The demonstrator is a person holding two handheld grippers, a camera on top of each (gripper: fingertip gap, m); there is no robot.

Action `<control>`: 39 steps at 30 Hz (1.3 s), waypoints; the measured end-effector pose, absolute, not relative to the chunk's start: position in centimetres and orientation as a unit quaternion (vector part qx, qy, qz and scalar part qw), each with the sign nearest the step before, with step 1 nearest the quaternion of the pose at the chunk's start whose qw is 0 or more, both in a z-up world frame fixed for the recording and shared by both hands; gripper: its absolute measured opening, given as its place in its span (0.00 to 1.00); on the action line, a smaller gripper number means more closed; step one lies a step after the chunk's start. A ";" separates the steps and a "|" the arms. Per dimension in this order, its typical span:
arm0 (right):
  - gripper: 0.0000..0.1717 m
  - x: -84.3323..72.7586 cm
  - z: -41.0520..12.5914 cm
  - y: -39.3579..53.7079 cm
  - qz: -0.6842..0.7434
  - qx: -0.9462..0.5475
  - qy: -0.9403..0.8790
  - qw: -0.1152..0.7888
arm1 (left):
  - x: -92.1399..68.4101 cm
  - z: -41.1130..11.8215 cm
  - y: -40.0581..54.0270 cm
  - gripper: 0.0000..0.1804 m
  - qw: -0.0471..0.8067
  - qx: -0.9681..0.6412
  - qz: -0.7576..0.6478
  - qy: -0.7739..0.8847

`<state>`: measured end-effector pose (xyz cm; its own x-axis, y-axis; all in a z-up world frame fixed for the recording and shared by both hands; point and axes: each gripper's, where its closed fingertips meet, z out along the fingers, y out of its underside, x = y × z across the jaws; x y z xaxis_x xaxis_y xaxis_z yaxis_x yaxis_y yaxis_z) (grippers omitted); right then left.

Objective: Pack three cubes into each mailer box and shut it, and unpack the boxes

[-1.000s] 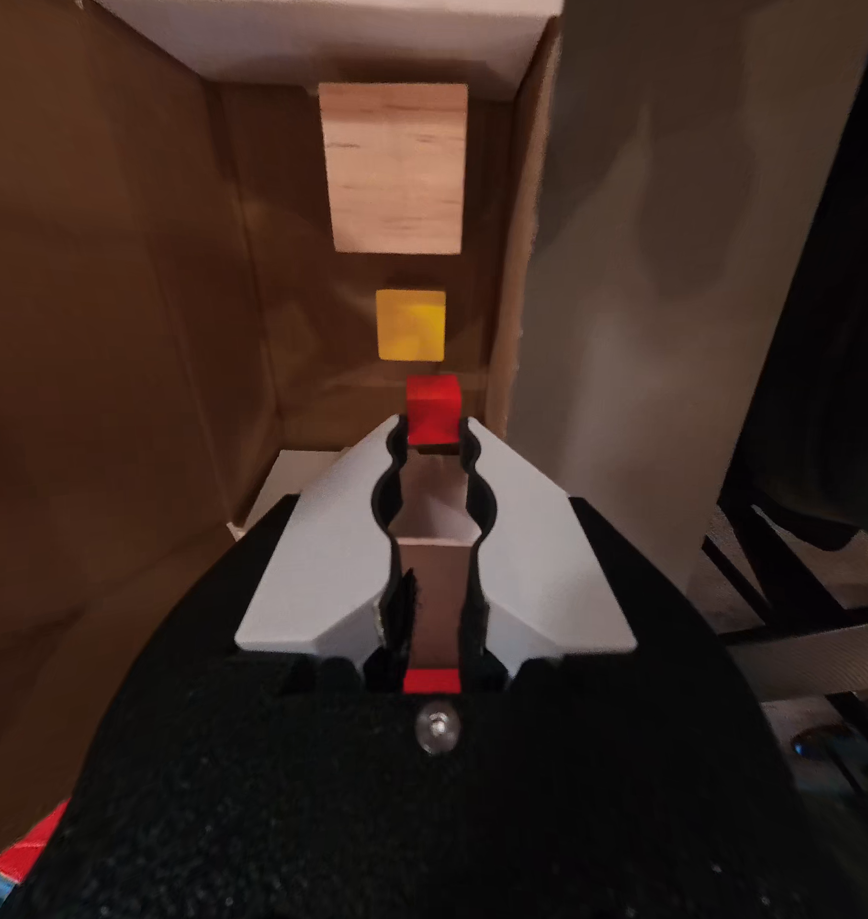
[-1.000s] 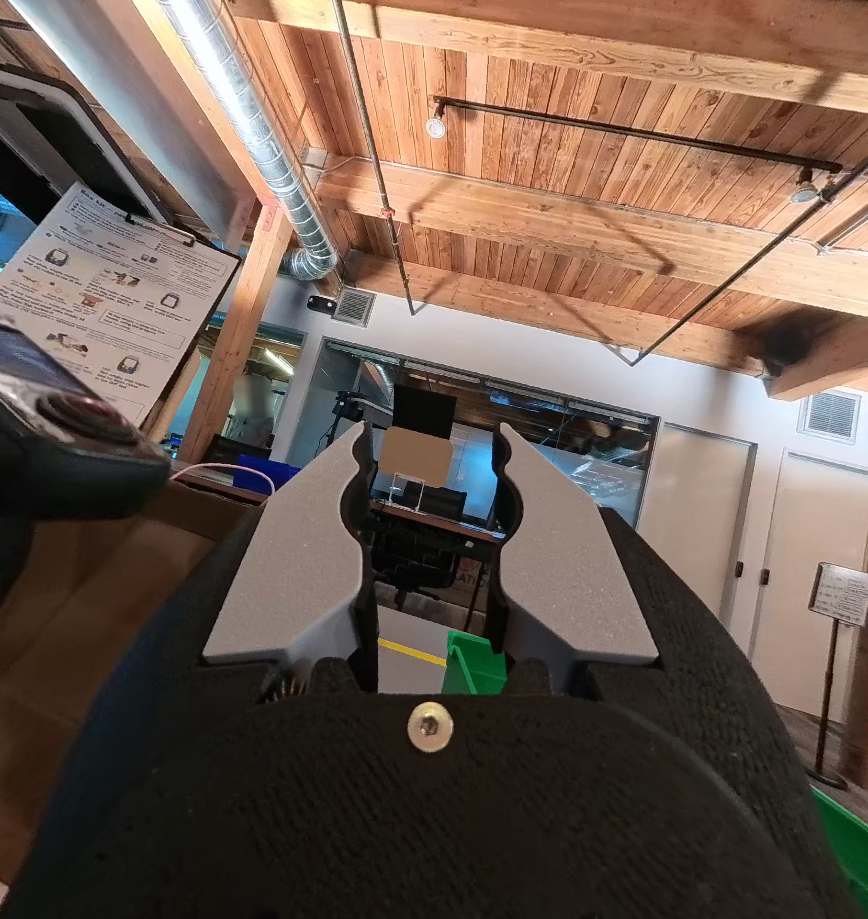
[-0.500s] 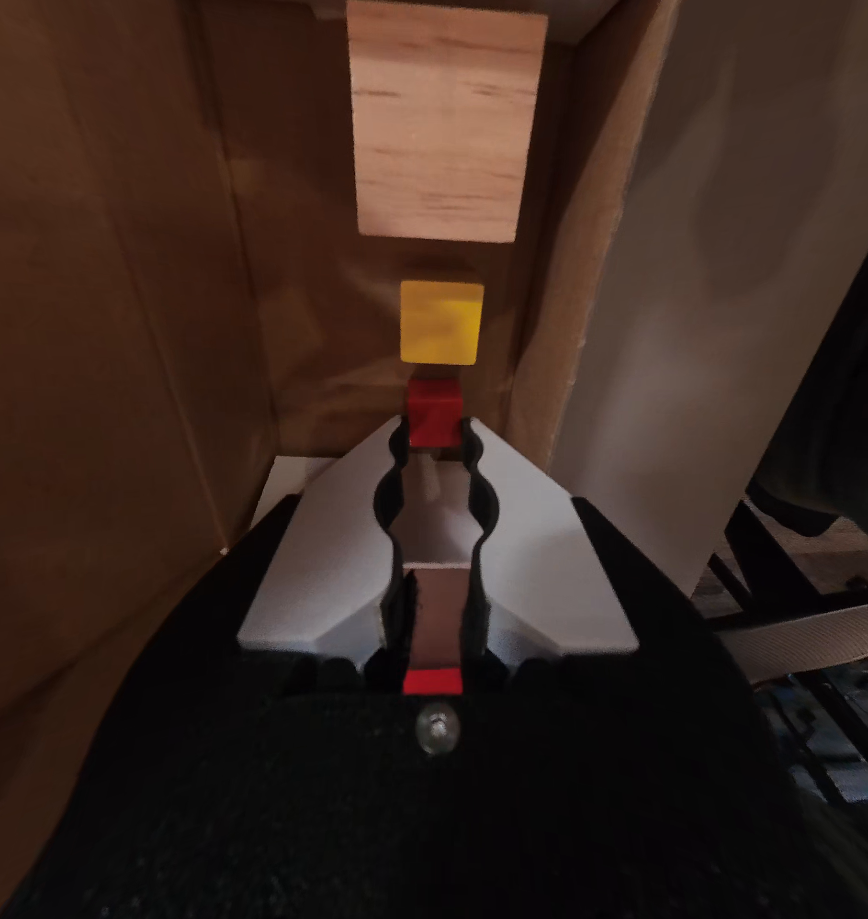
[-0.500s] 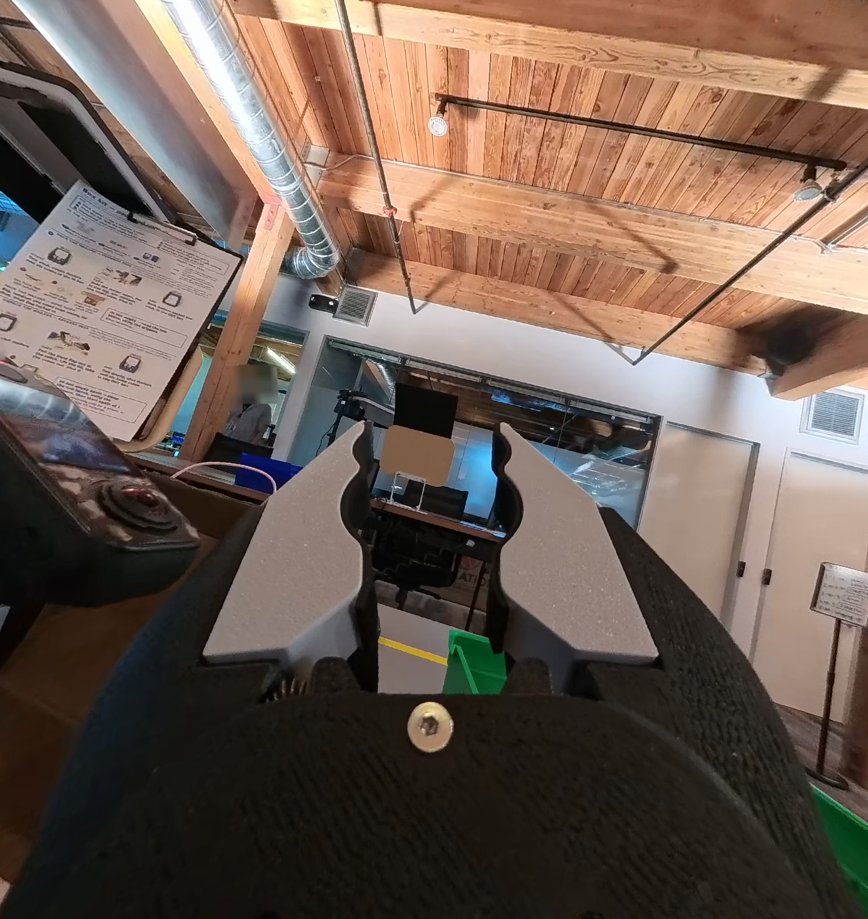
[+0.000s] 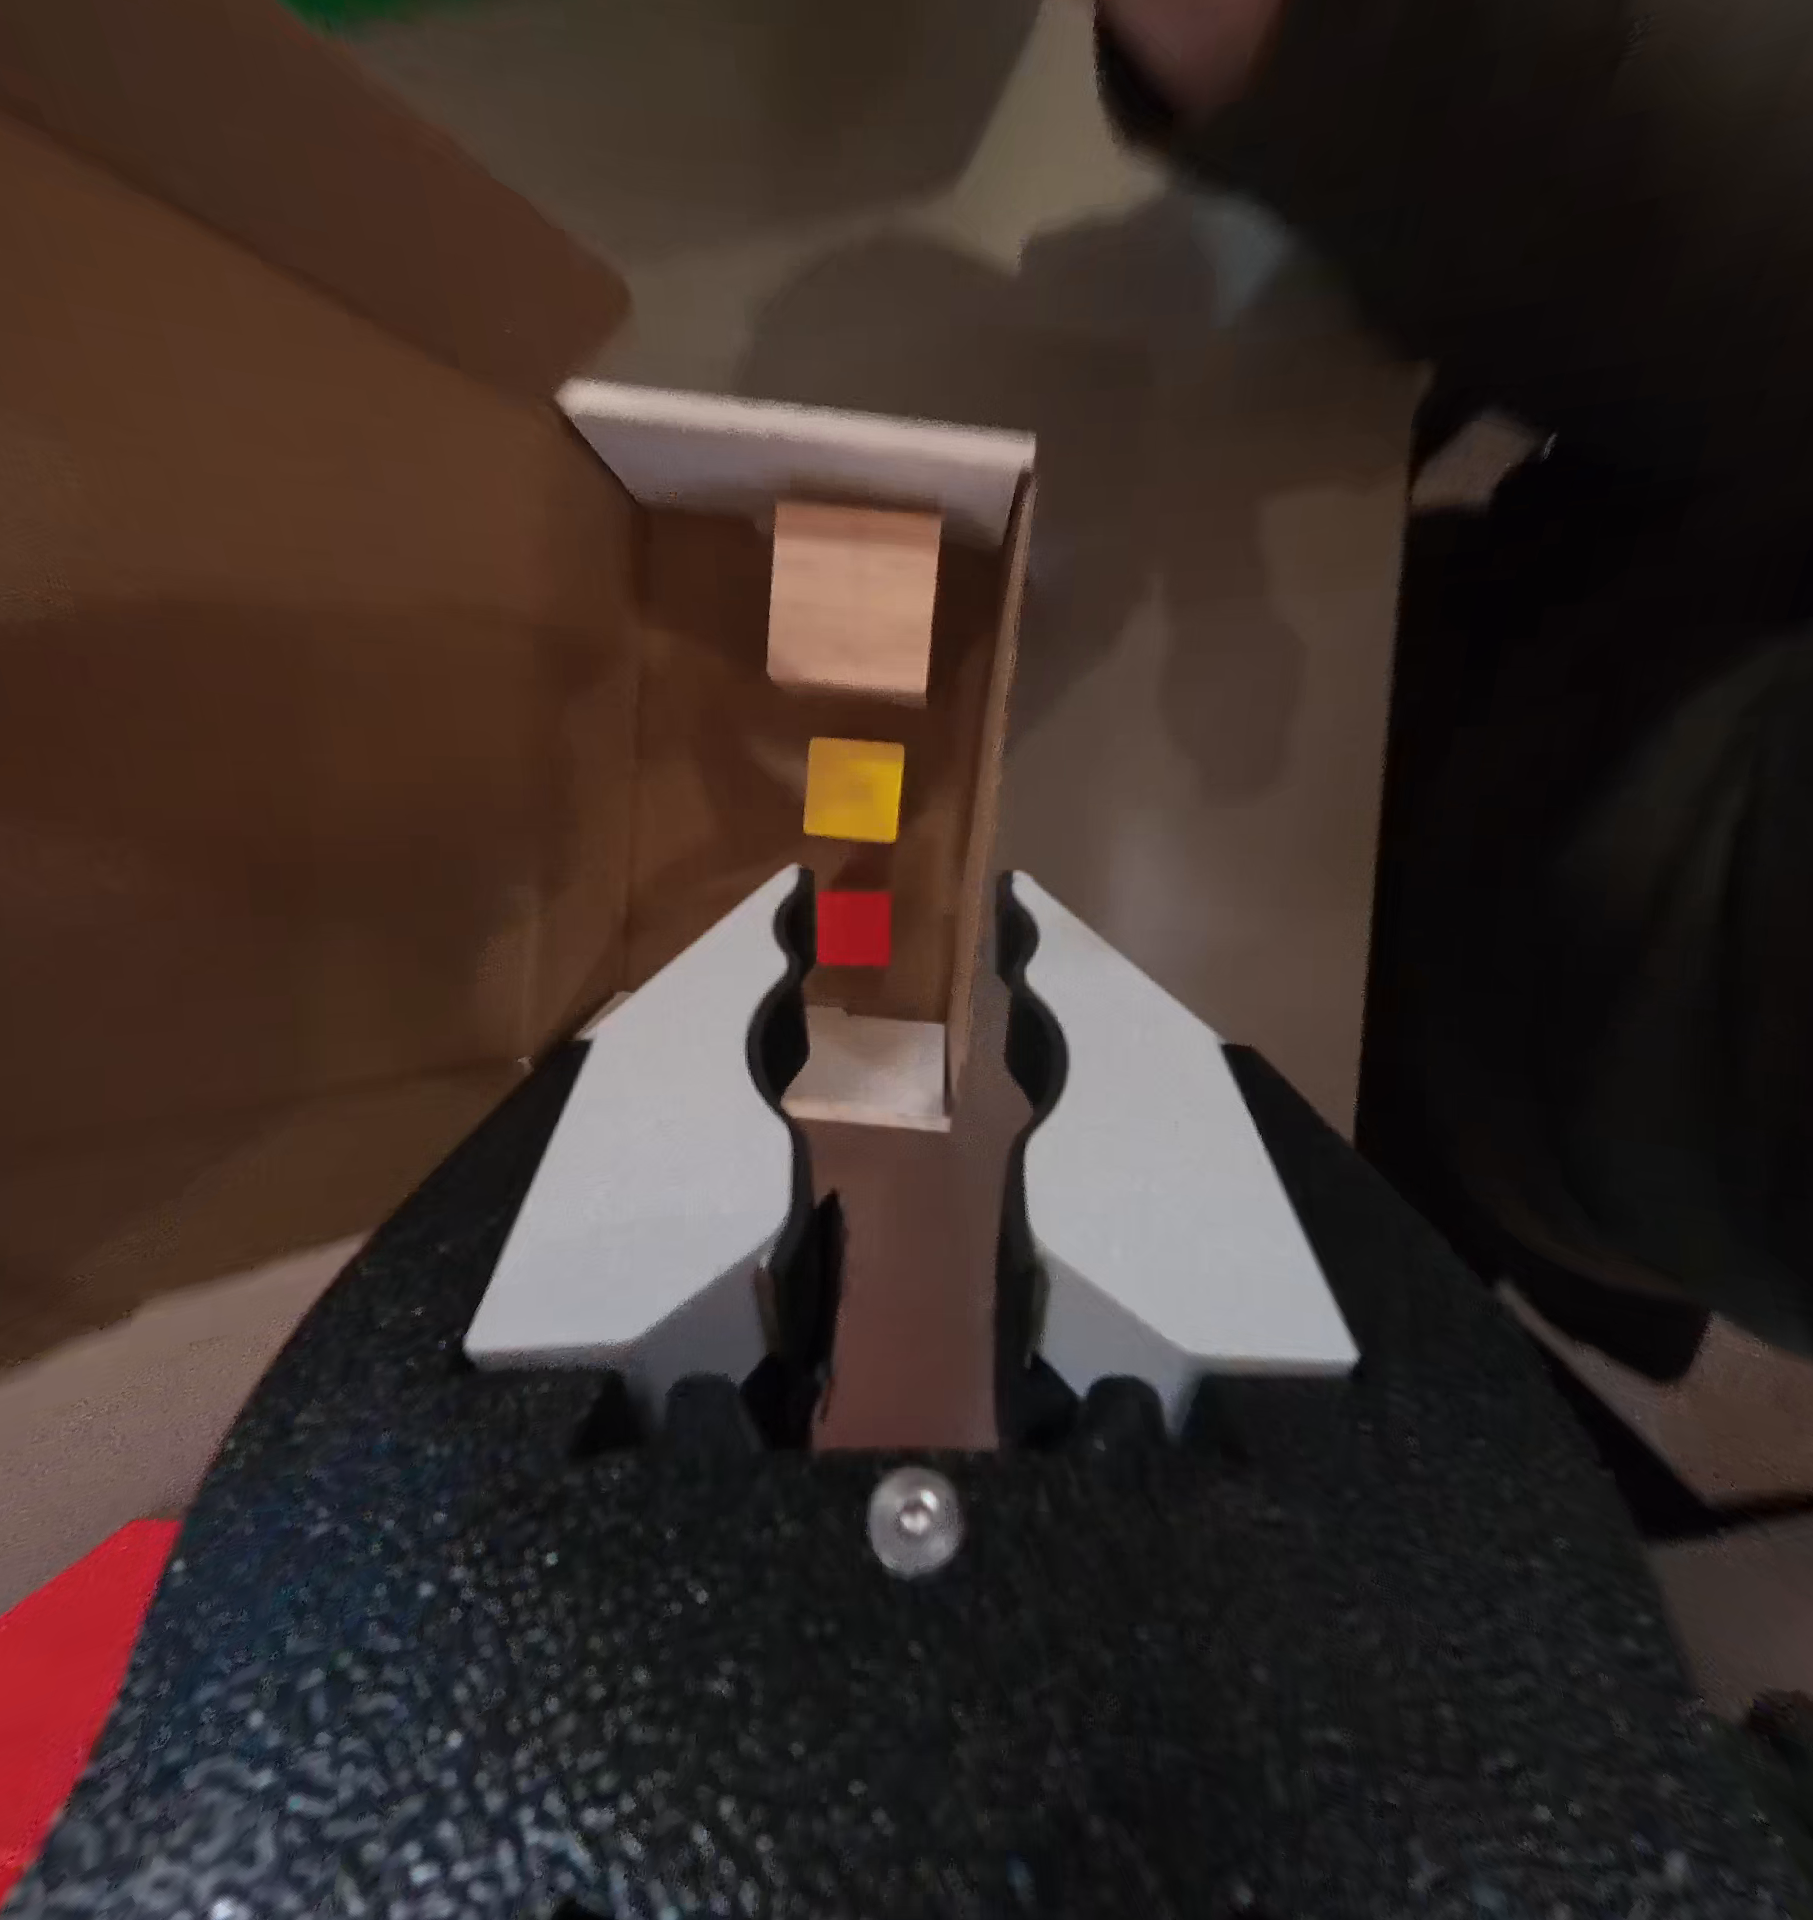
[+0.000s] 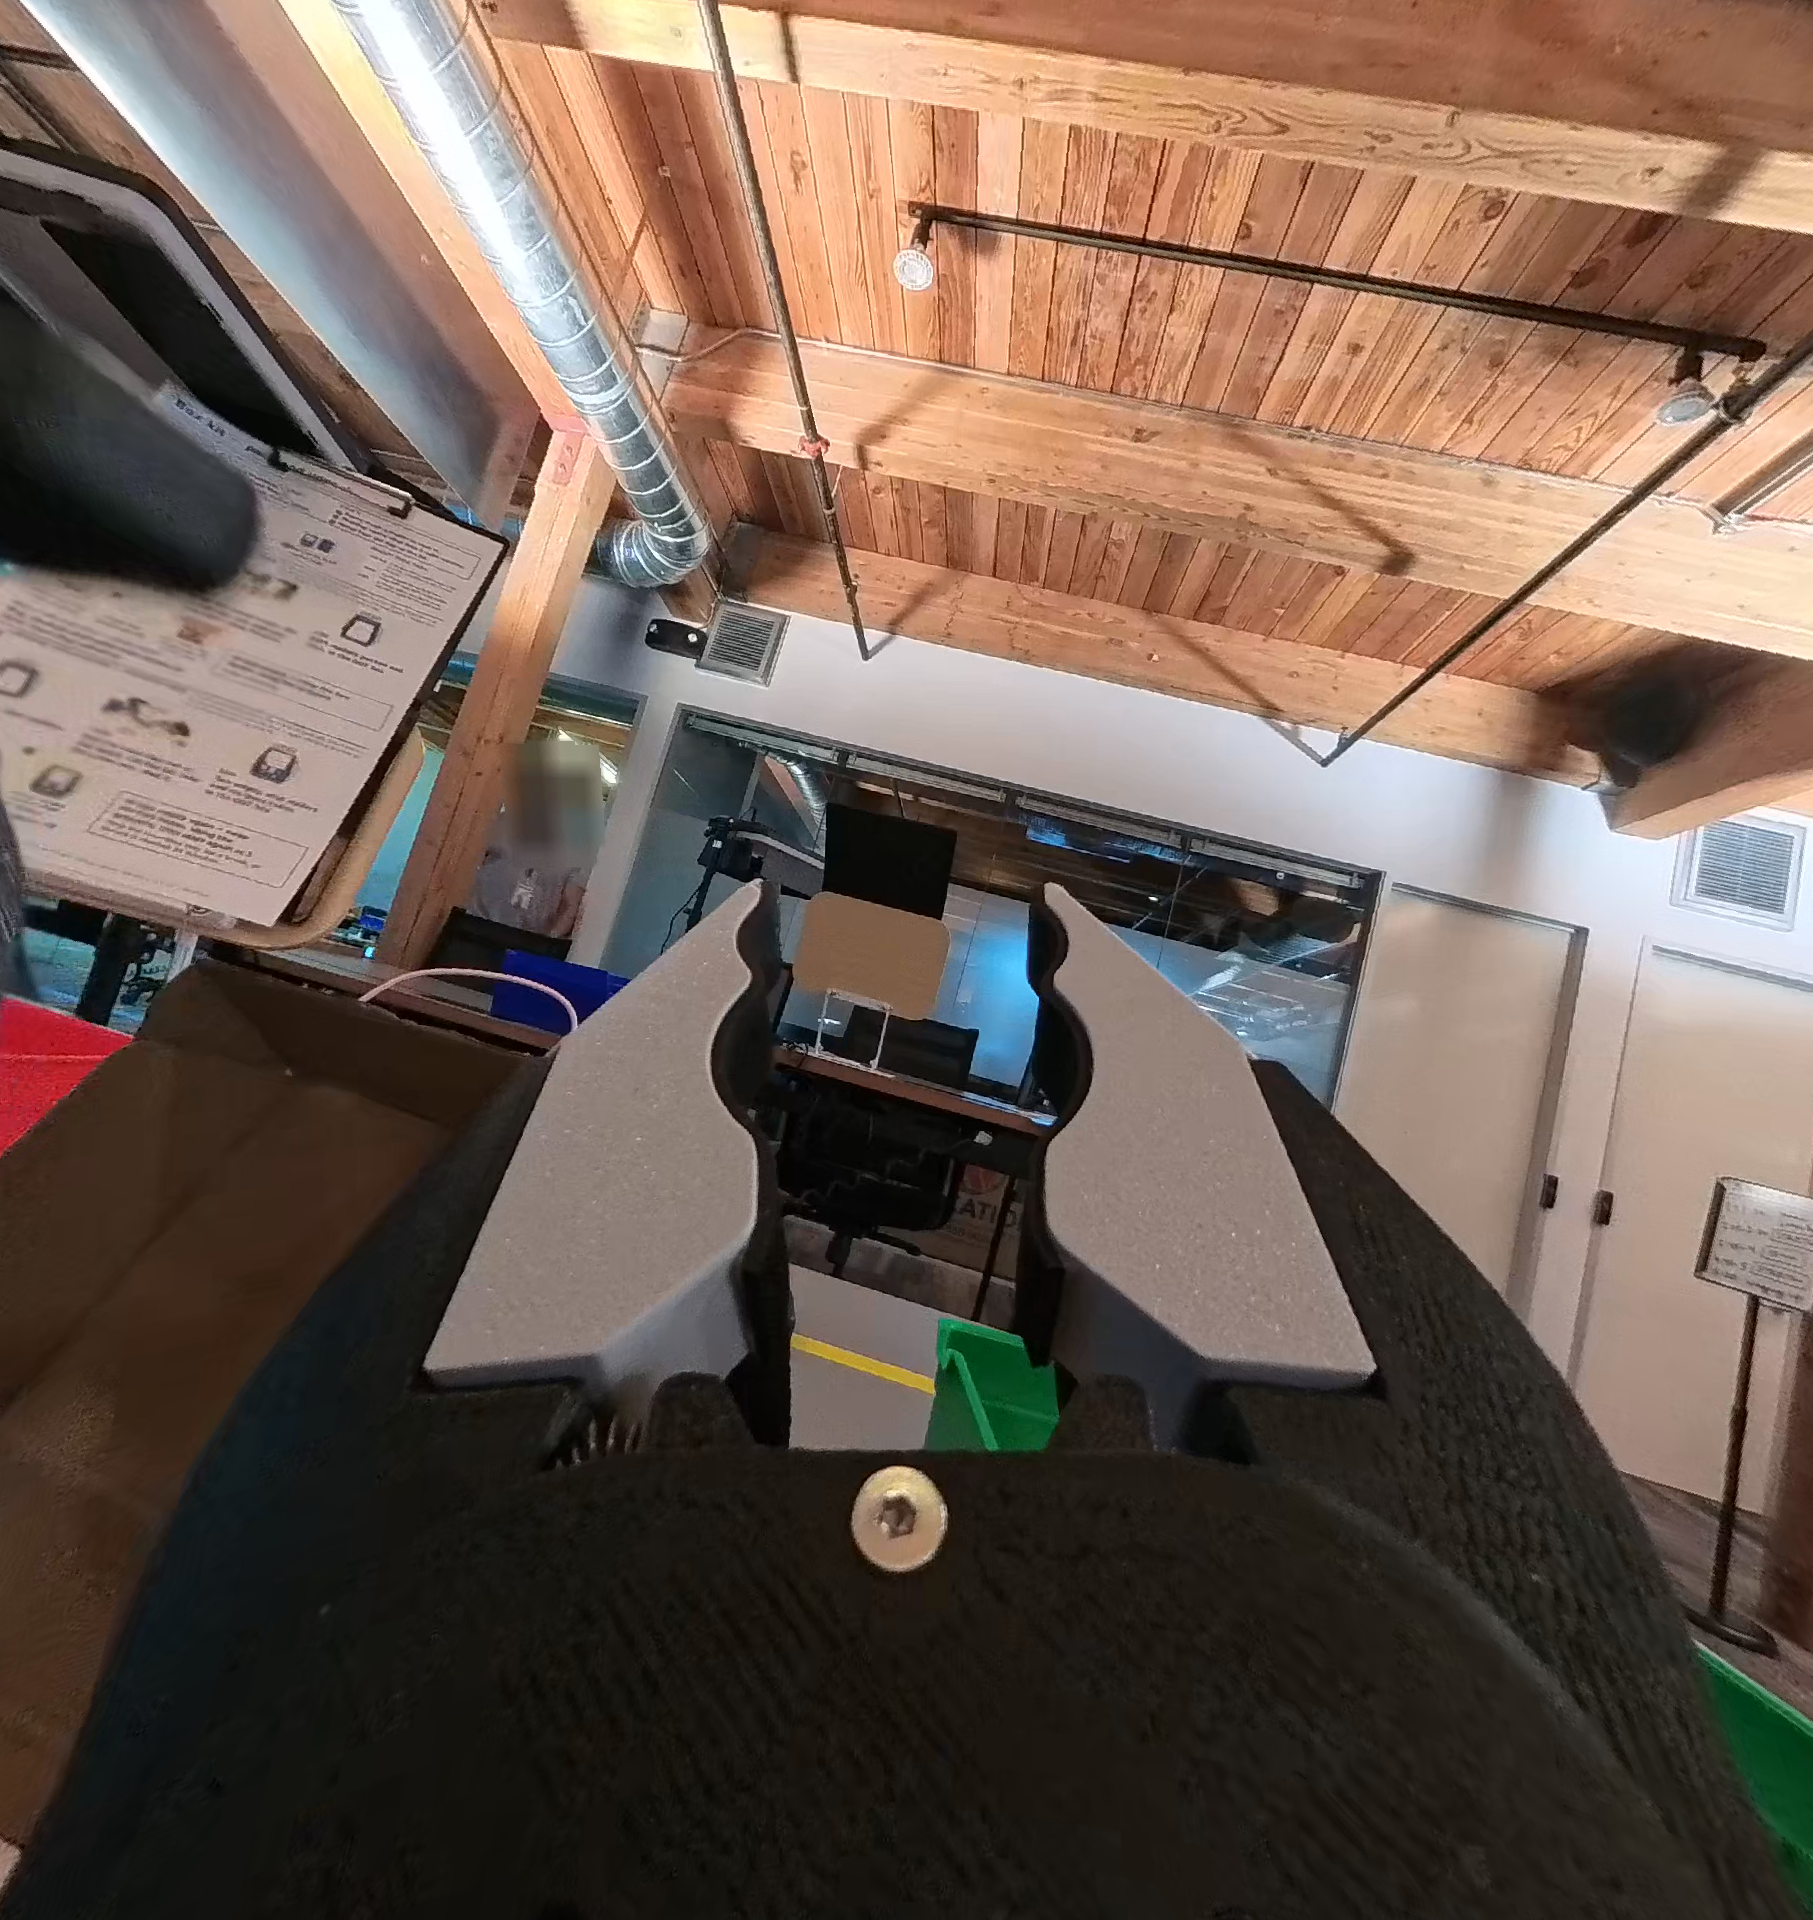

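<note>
In the left wrist view an open brown mailer box (image 5: 310, 727) holds a wooden cube (image 5: 853, 597), a yellow cube (image 5: 853, 788) and a small red cube (image 5: 853, 928) in a row along its right wall (image 5: 985, 779). My left gripper (image 5: 902, 878) is open and empty, above the box, and its pads stand clear of the red cube. My right gripper (image 6: 904, 891) is open and empty. It points up into the room, beside the box (image 6: 206, 1195).
A person's dark sleeve (image 5: 1608, 520) fills the right side of the left wrist view. A red object (image 5: 40, 1714) lies at the lower left. The right wrist view shows a clipboard with a sheet (image 6: 206, 707), a green bin (image 6: 990, 1387) and the blurred left gripper (image 6: 81, 468).
My left gripper has opened and let go of the red cube, which now lies in the box below the yellow one. The gripper has drawn back from the box. The right gripper has stayed still.
</note>
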<state>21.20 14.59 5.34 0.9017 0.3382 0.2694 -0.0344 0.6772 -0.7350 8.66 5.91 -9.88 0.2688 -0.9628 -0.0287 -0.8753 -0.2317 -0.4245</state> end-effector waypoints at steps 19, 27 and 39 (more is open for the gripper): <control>0.15 16.3 -5.1 15.5 0.214 -0.743 -0.310 0.553 | 1.5 -6.6 13.2 0.26 0.434 -0.852 -0.235 0.175; 0.02 14.7 -6.9 15.1 0.215 -0.758 -0.328 0.521 | 3.3 -8.1 12.3 0.09 0.428 -0.850 -0.232 0.203; 0.00 16.0 -11.4 12.7 0.128 -0.786 -0.364 0.483 | 4.9 -12.4 7.2 0.00 0.370 -0.864 -0.239 0.243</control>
<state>16.01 12.71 -11.39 0.7016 0.6965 0.1504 0.4486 -0.2677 -0.8527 4.91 7.15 -12.38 0.7682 -0.5966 0.2323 -0.2431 -0.6075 -0.7562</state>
